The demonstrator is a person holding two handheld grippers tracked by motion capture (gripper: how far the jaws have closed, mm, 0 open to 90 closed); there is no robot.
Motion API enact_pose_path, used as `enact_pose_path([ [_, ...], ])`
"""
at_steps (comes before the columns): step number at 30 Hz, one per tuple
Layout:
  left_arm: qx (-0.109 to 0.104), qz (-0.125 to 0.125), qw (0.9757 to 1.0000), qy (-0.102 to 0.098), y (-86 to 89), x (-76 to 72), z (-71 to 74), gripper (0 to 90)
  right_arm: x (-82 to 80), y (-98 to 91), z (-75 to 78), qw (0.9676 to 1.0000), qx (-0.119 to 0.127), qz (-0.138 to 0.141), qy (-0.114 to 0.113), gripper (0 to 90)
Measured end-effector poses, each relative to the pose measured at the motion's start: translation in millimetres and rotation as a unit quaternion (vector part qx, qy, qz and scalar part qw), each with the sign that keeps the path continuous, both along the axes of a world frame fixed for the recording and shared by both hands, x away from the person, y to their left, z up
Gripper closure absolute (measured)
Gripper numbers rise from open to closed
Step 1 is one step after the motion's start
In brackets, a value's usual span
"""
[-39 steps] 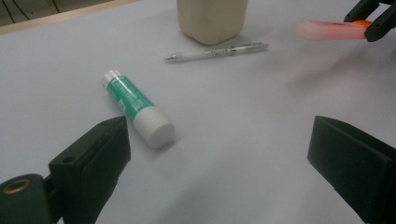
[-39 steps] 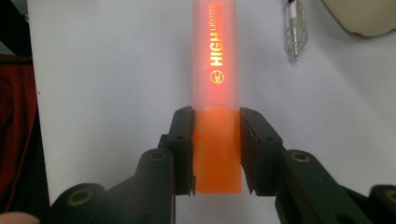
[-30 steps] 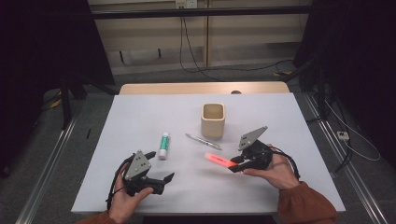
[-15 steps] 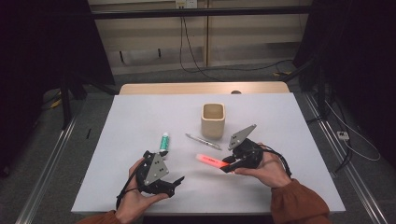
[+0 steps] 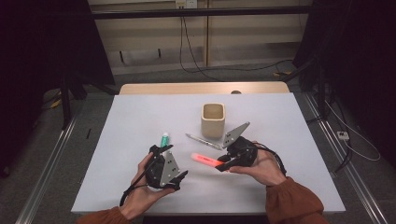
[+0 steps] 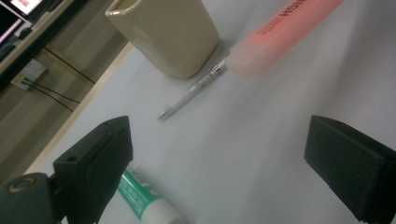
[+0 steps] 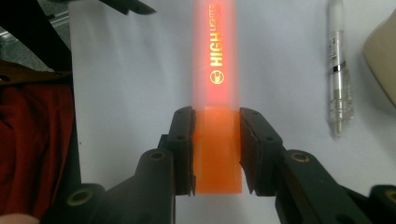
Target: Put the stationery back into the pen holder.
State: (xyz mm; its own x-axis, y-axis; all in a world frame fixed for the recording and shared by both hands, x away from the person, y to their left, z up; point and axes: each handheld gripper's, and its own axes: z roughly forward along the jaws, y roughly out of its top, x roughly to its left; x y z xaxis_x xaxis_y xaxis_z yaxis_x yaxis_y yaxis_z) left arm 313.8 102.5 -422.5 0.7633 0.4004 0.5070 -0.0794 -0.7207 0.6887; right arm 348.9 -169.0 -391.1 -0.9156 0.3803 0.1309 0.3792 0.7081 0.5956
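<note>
Right tool (image 7: 215,151) clamps highlighter (image 7: 215,60) by orange end. Left tool (image 6: 219,172) wide, empty, cap ahead. Close left pads squarely on cap; pull straight along axis.

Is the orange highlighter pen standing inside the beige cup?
No, the orange highlighter pen is clamped by the right gripper, outside the beige cup.

Orange highlighter (image 5: 206,161): a flat-sided translucent barrel printed "HIGH LIGHTER" in gold, with a solid orange end section. That end is clamped between the two pads of the right tool (image 7: 217,149); the barrel projects straight out from them, roughly level above the white surface (image 5: 140,121), apparently without touching it. In the high view it points left, toward the left tool (image 5: 164,164), and lies in front of the beige cup (image 5: 213,120).
</note>
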Motion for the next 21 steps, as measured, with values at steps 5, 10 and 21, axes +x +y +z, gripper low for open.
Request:
enact_pose_path([
  [5,0.017,-0.011,0.9992,-0.034,-13.5,1.6,4.0,9.8,1.2,-0.5,5.4,1.0,0.002,-0.005,-0.001,67.9],
  [10,0.037,-0.013,0.9972,-0.064,-24.1,4.3,4.2,11.7,3.4,3.5,5.0,1.0,-0.005,-0.004,0.006,67.9],
  [21,0.107,-0.025,0.9883,-0.106,-34.4,-5.8,-4.2,24.2,7.1,12.4,3.4,0.9998,-0.012,0.005,0.013,67.9],
])
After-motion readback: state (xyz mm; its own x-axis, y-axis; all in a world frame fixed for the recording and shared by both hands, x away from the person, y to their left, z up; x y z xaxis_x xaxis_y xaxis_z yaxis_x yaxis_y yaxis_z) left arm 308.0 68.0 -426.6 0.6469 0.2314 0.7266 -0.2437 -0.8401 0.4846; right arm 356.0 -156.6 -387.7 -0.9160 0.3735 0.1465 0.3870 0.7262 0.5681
